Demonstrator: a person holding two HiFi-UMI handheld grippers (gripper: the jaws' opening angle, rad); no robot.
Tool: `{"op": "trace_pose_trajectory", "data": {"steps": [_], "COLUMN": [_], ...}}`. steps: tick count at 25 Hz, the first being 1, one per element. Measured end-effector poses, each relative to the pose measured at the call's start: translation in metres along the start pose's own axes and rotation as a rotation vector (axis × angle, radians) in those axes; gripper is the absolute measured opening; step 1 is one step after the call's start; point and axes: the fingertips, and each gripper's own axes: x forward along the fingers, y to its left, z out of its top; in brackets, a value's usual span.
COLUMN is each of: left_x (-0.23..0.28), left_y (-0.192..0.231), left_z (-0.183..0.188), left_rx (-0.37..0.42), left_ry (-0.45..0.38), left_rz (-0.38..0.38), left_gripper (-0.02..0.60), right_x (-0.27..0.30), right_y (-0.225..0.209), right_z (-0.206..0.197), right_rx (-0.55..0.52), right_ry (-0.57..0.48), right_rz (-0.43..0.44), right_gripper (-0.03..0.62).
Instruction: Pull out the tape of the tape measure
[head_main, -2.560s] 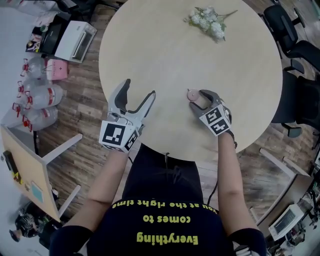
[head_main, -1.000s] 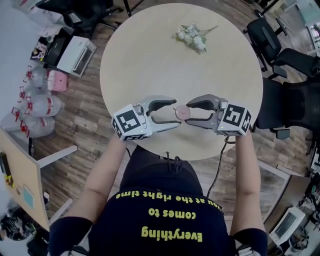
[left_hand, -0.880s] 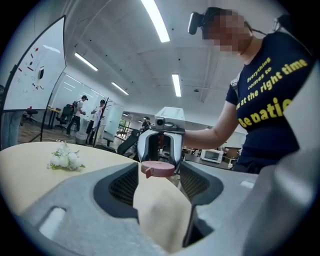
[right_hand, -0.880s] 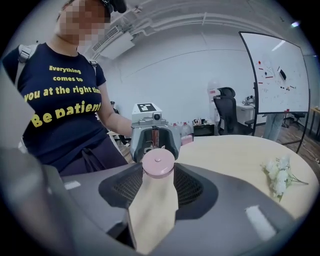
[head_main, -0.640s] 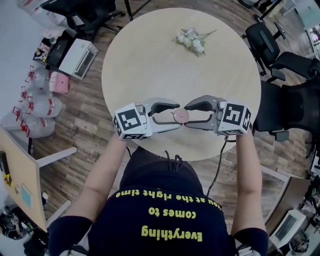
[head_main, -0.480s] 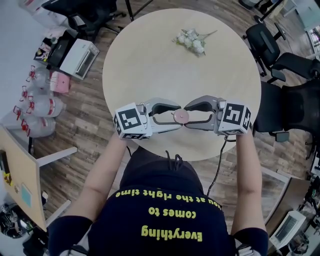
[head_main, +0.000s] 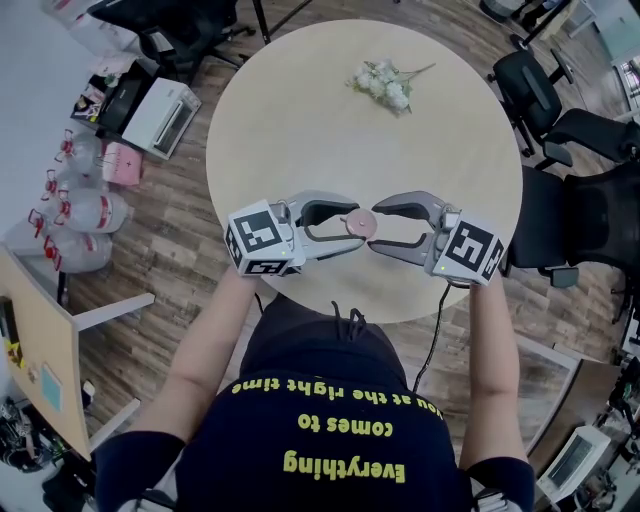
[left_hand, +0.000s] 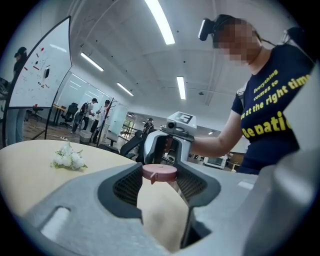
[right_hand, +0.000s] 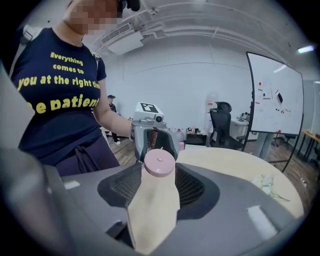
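Tape measure (head_main: 360, 222) is being pinched at the tips of the left gripper (head_main: 355, 225), whose jaws have just been closing on it. Right gripper (head_main: 374, 228) jaws have just been opening and are standing spread, with the case at their tips. Tip-only hold is likely risking a slip or twist once the pull tab (left_hand: 153, 178) gets tugged.

The right gripper's (right_hand: 159, 173) jaws have just been opening, with the pink tape measure (right_hand: 159, 161) between their tips. Just behind it the left gripper (right_hand: 152, 140) faces this way, held by a person (right_hand: 60, 100) in a dark shirt. White flowers (right_hand: 266, 184) lie on the round table (right_hand: 235, 165)
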Motion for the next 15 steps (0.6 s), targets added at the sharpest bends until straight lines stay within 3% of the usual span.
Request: {"op": "trace_pose_trajectory", "data": {"steps": [4, 9, 15], "left_x": [0.000, -0.005, -0.002], "left_y": [0.007, 0.014, 0.014], "left_z": [0.007, 0.020, 0.026], "left_rx": [-0.058, -0.177, -0.263], "left_ry": [-0.005, -0.053, -0.069], "left_rz": [0.035, 0.046, 0.029], "left_gripper": [0.221, 0.221, 0.221], "right_x": [0.002, 0.002, 0.003], "right_y": [-0.007, -0.015, -0.017], "right_z": [0.003, 0.018, 0.025], "right_rx": [-0.103, -0.305, -0.486], "right_ry": [0.023, 0.083, 0.139], "right_rz": [-0.139, -0.330, -0.452], "right_gripper": [0.222, 0.195, 0.165]}}
